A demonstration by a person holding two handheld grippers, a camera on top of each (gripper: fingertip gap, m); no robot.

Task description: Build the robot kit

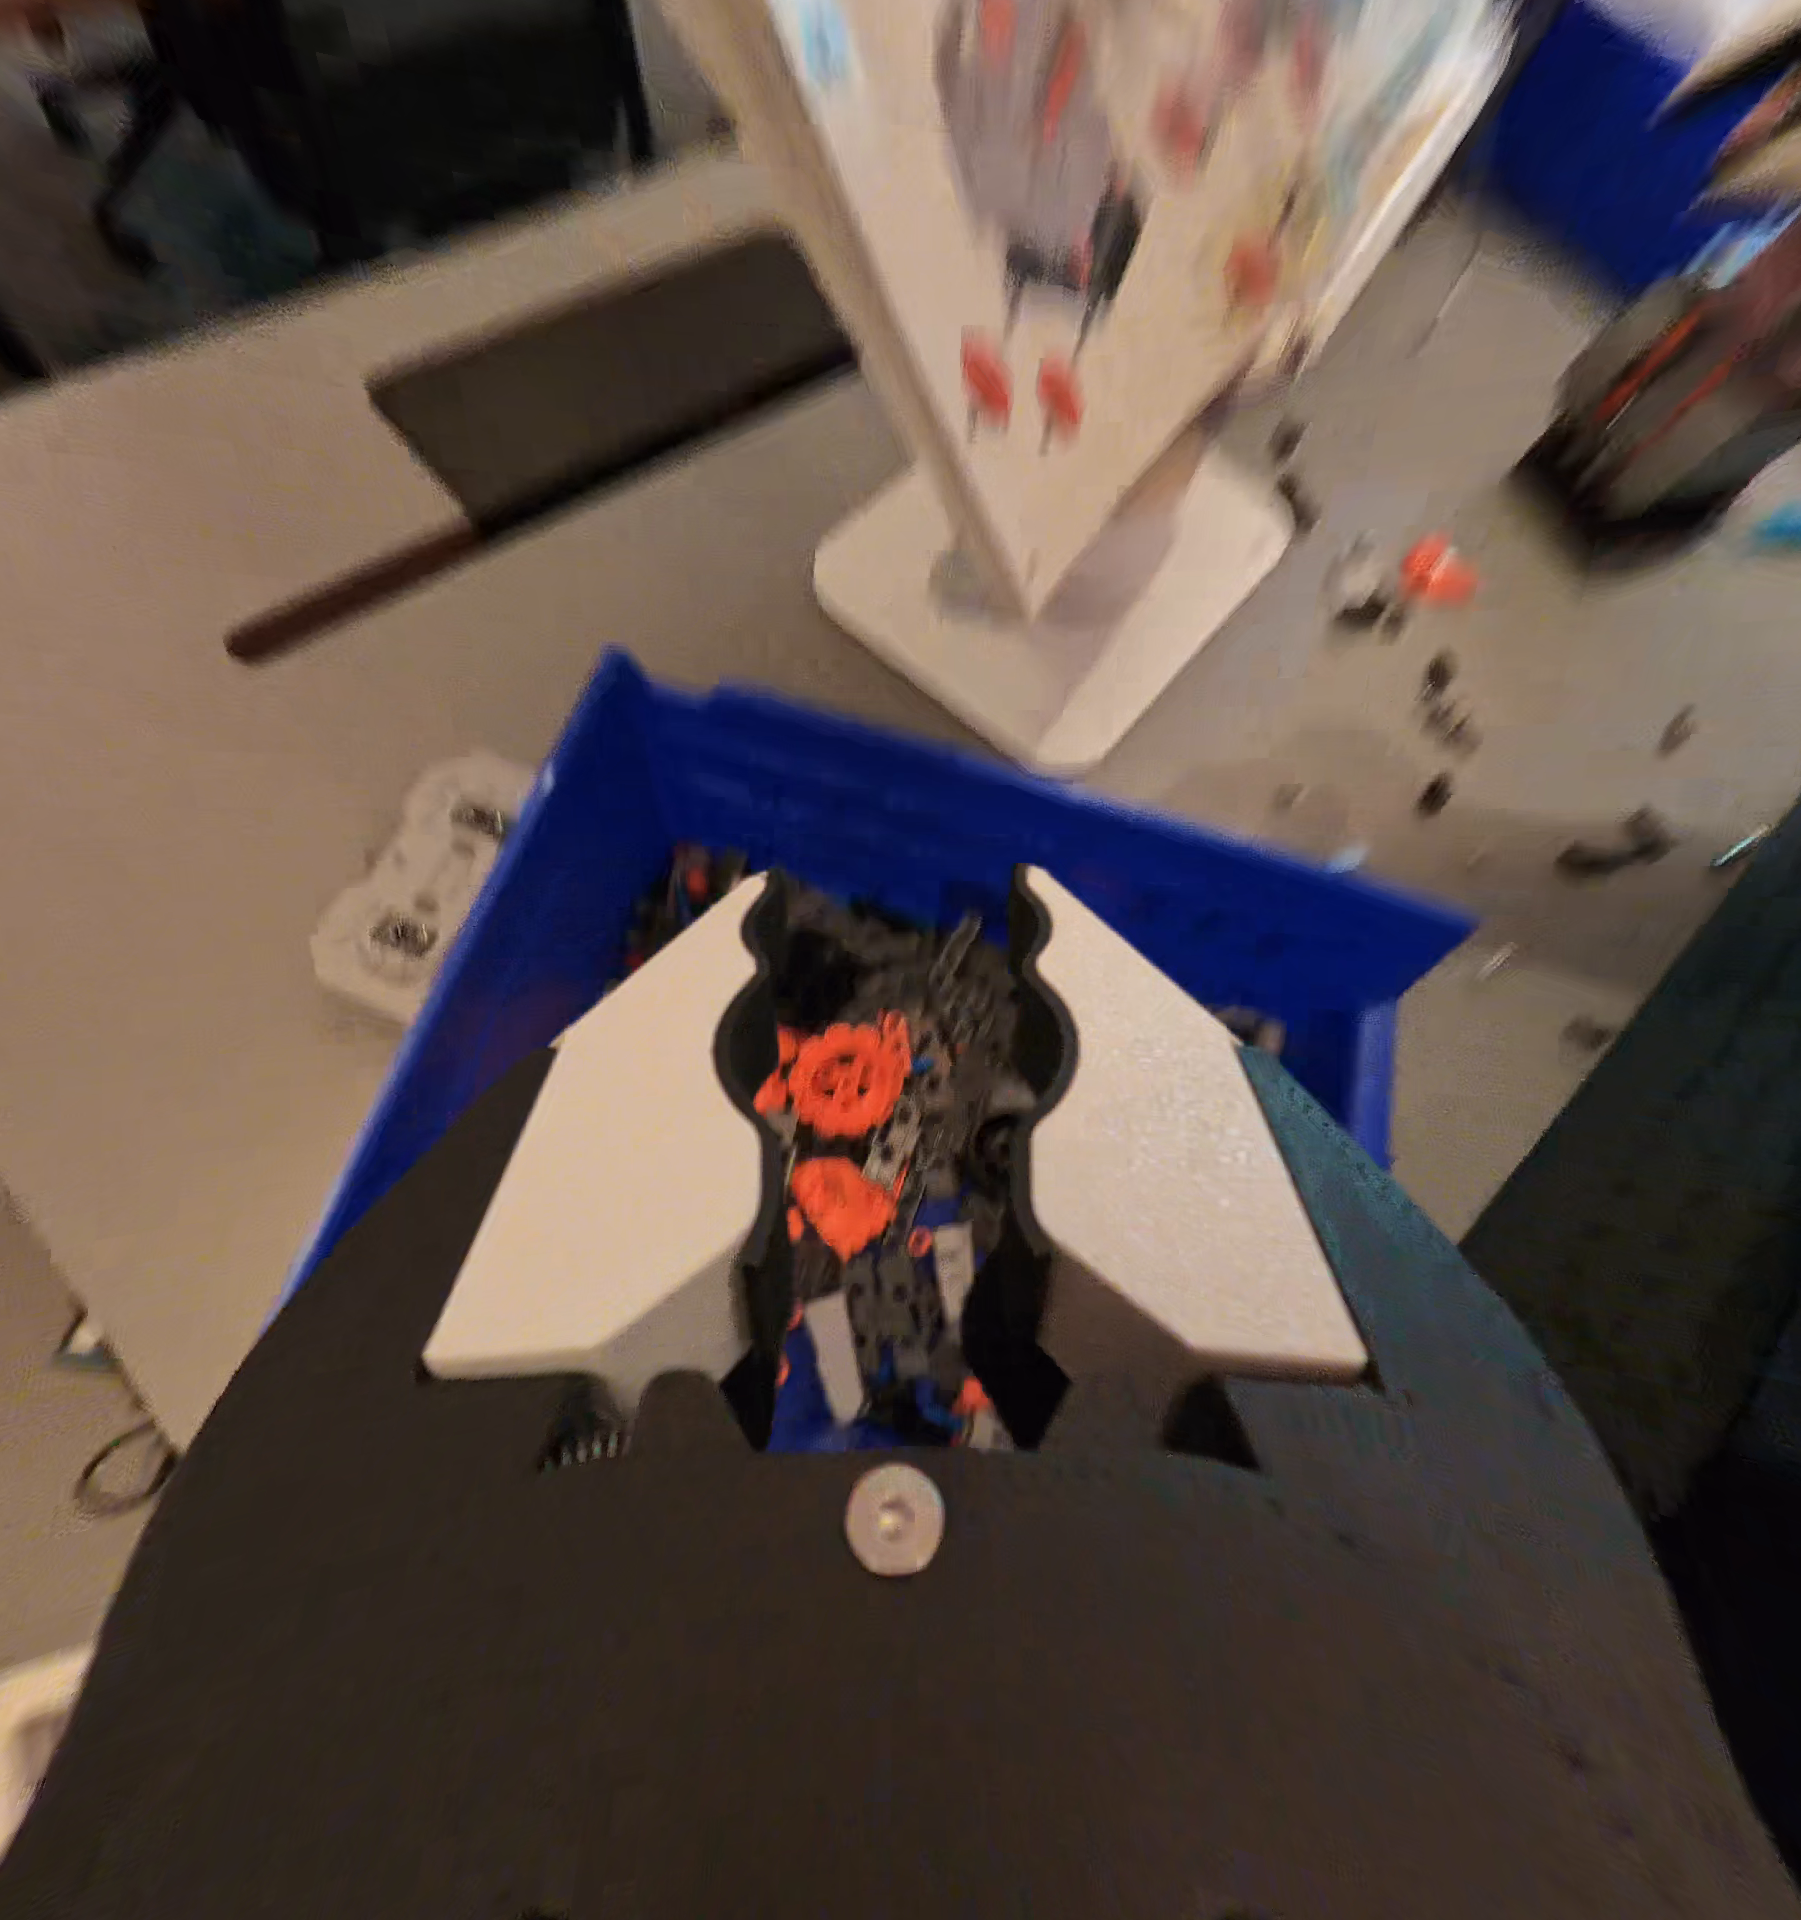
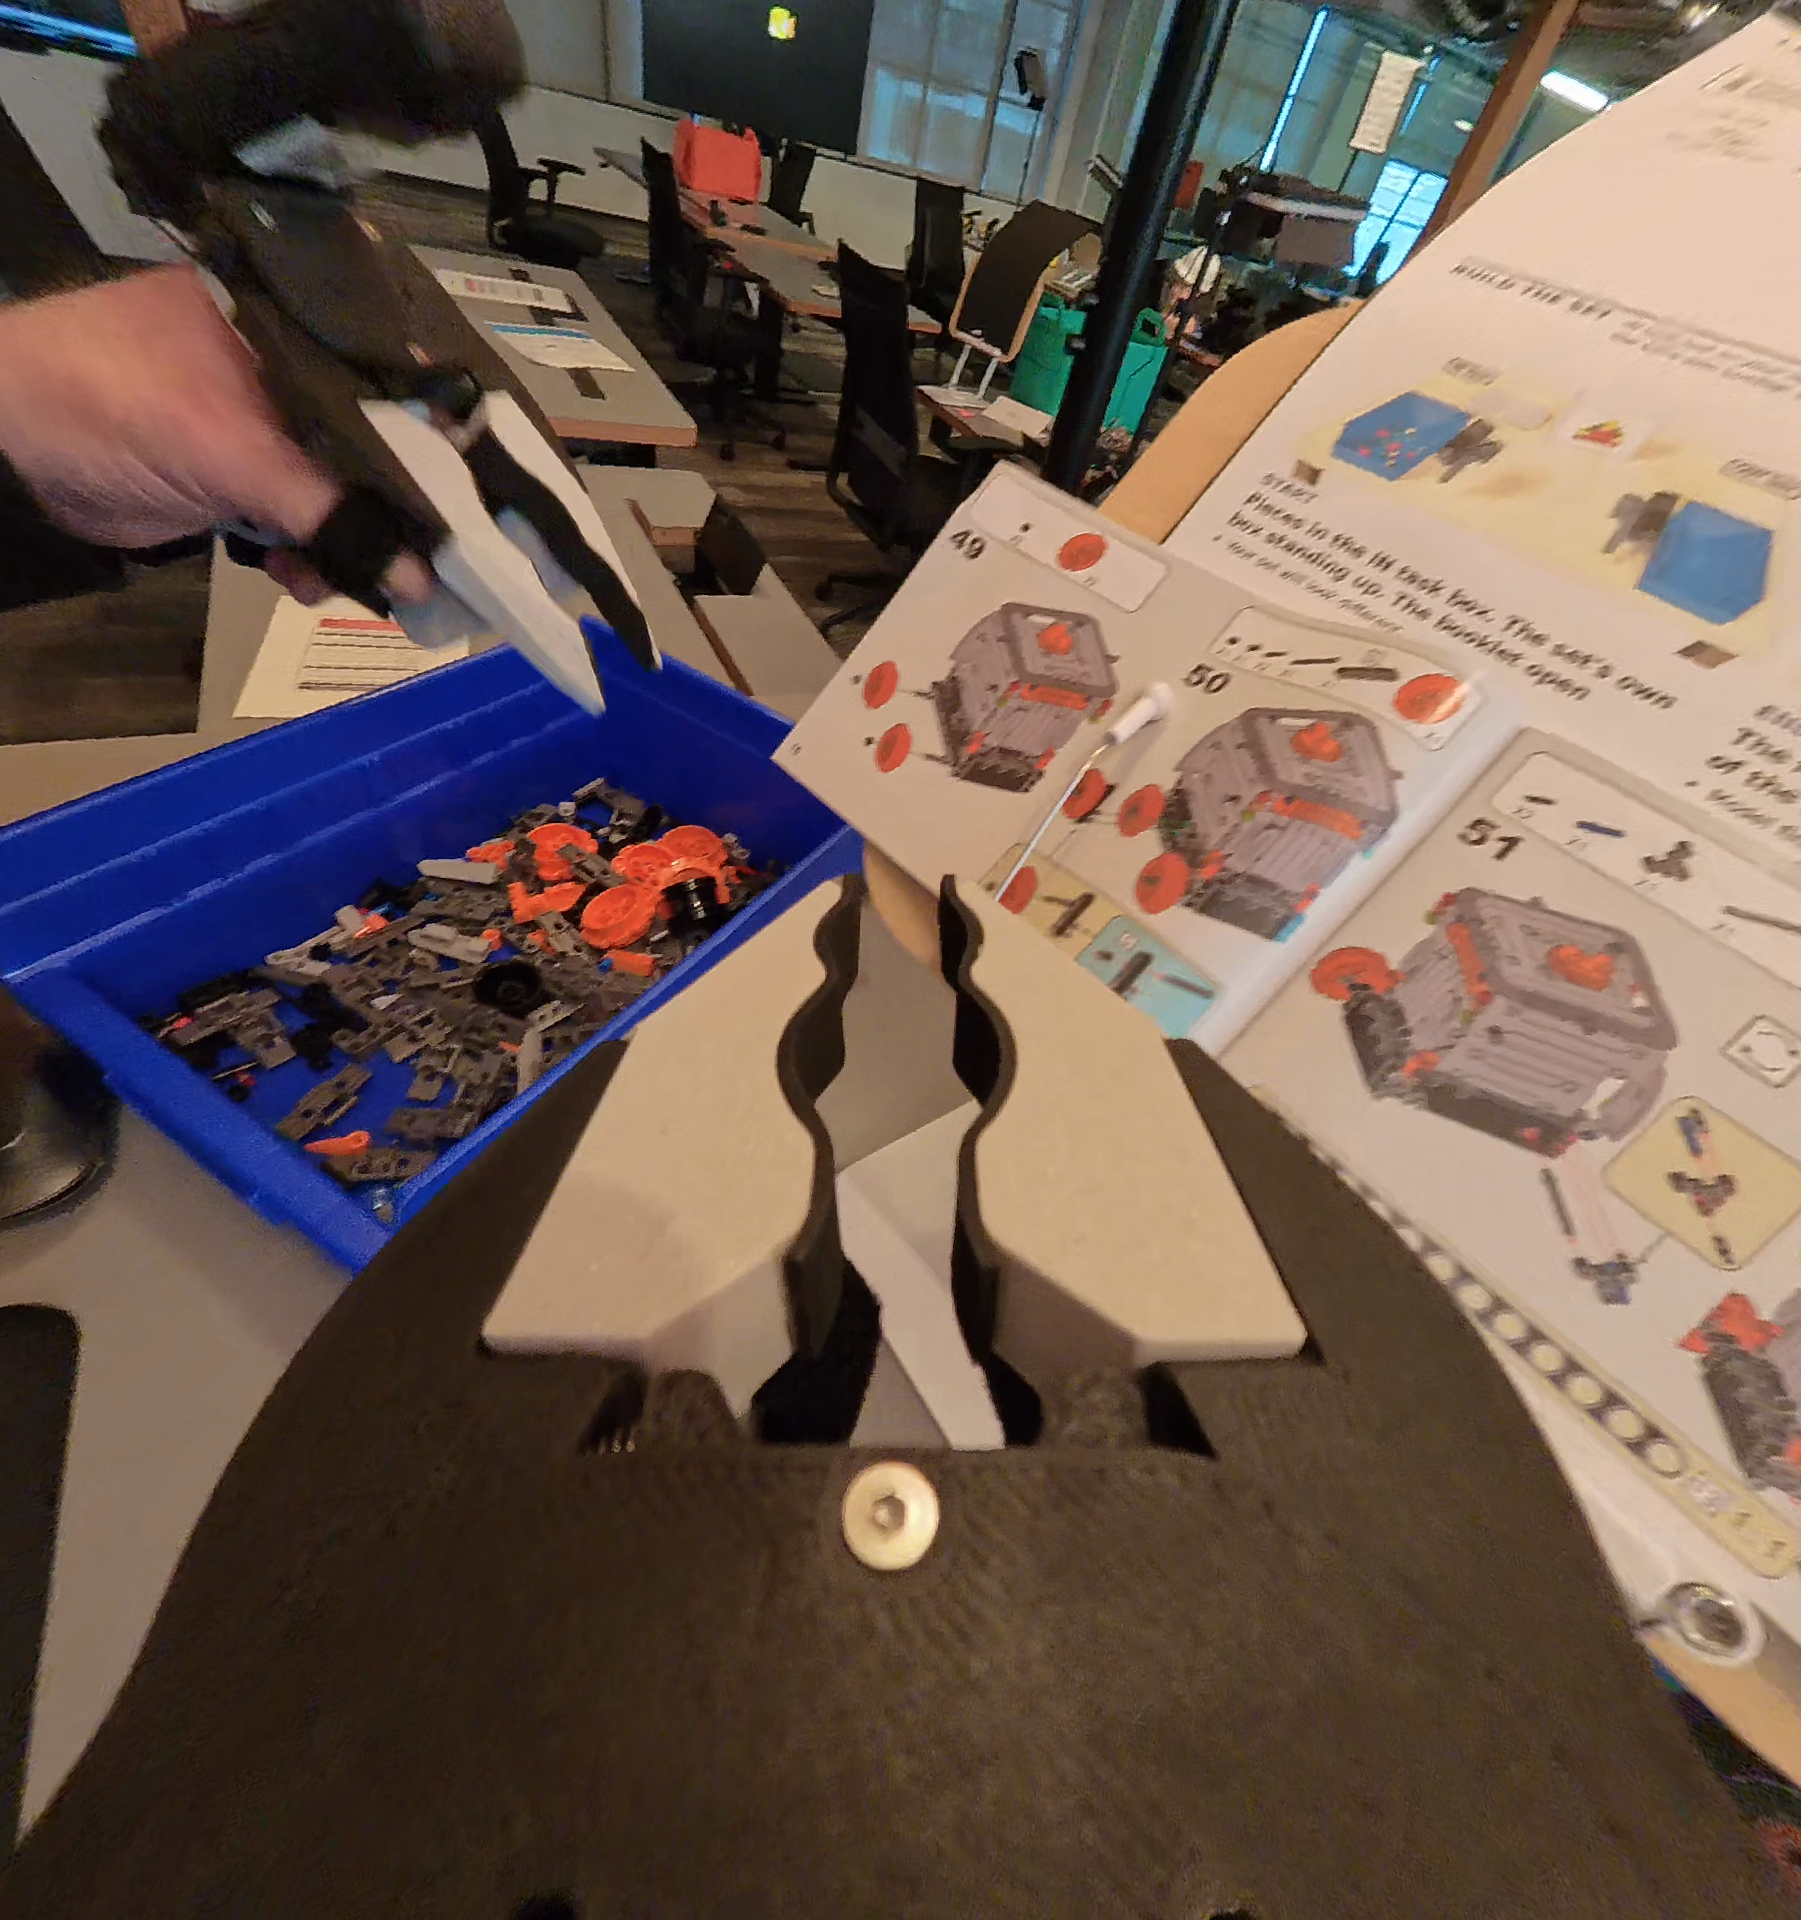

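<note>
Hovering left tool [image 2: 605, 665] points down into blue bin [image 2: 283, 821] of bricks [image 2: 480, 956].

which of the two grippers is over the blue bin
The left gripper, held in a person's hand. Its fingers point down above the far rim of the blue plastic bin of small grey, black and orange building pieces. The right gripper sits beside the bin.

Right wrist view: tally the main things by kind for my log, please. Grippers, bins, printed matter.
Grippers: 2, the left gripper and the right gripper
blue bin: 1
open booklet: 1
large printed sheet: 1
Total: 5
The loose pieces in the bin are too many to count.
</note>
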